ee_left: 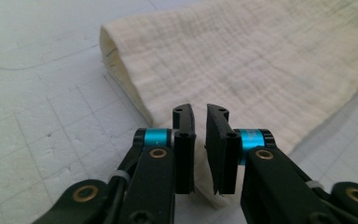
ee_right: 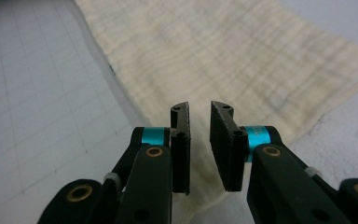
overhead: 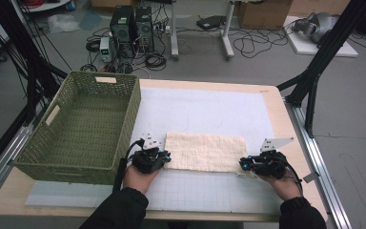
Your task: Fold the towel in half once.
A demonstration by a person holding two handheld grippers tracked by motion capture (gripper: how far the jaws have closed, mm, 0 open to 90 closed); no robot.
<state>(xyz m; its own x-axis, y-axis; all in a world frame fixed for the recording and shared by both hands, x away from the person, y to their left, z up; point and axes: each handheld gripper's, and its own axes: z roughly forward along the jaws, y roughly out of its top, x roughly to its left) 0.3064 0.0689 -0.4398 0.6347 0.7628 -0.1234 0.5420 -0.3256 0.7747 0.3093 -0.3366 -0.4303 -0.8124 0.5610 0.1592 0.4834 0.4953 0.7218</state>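
Cloth (overhead: 205, 151) lies flat between left claw (overhead: 164, 157) and right claw (overhead: 244, 164), corners between slightly parted jaws.

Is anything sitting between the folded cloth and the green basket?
Nothing visible does. The cloth lies flat just right of the green basket, with bare mat between them; the basket's near wall is the only rise to clear.

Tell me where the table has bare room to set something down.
Widest bare patch: the white mat beyond the cream cloth, between the green basket and the table's right edge. A narrower strip lies between the cloth and the near edge, between the forearms. The basket's inside is also bare. Crowded: the cloth's two near corners, where the left tool and right tool sit.
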